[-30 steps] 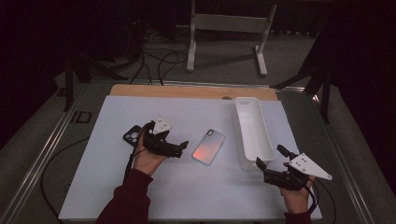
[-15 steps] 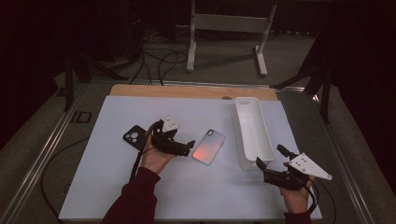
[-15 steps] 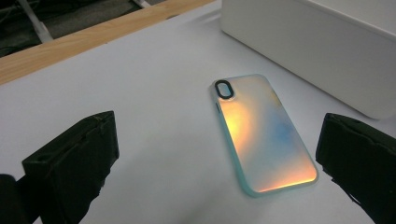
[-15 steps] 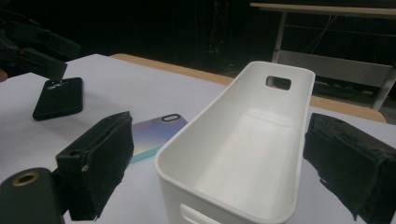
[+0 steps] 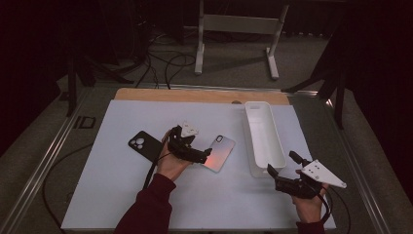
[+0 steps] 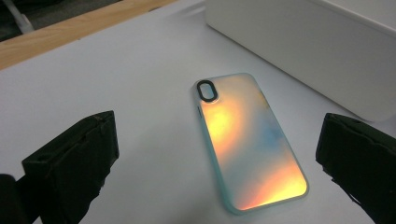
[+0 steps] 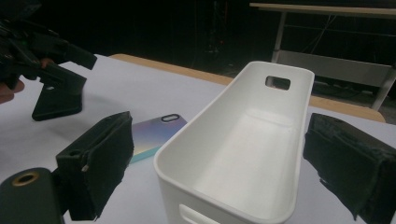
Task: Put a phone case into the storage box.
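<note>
White matting carries the iridescent phone case (image 6: 250, 140) flat just ahead of the left gripper (image 5: 197, 155), jaws spread wide to either side of it (long axis running away from the tool), beside the white bin (image 5: 263, 139).

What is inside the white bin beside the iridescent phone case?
The white bin holds nothing on its visible floor and far wall, which has a handle cutout. Its near wall hides the closest strip of floor.
</note>
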`<act>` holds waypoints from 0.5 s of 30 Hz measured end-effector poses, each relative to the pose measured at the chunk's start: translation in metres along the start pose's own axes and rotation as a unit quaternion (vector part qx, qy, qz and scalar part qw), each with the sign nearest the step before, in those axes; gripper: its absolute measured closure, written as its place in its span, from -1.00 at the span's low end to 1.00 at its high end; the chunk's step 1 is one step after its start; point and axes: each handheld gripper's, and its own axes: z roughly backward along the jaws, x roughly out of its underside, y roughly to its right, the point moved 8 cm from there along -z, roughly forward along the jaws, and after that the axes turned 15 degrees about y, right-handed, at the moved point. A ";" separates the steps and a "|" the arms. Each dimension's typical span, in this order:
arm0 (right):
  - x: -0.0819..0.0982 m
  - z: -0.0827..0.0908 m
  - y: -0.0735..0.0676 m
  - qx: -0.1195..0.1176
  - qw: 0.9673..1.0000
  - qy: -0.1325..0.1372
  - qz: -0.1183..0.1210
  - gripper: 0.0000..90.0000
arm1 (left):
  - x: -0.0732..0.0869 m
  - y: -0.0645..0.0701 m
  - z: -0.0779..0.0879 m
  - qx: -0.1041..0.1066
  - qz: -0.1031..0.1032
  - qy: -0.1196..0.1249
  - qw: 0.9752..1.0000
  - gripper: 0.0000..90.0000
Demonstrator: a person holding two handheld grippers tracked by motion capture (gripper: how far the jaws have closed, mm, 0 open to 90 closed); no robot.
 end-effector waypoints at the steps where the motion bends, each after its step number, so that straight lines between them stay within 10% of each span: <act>1: 0.000 0.000 0.000 0.000 1.000 0.000 0.000 -0.82 | 0.000 0.001 -0.002 0.000 0.001 0.001 1.000 -1.00; 15: 0.000 0.000 0.000 0.002 1.000 0.000 -0.001 -0.82 | 0.006 0.019 -0.023 0.006 -0.006 -0.017 1.000 -1.00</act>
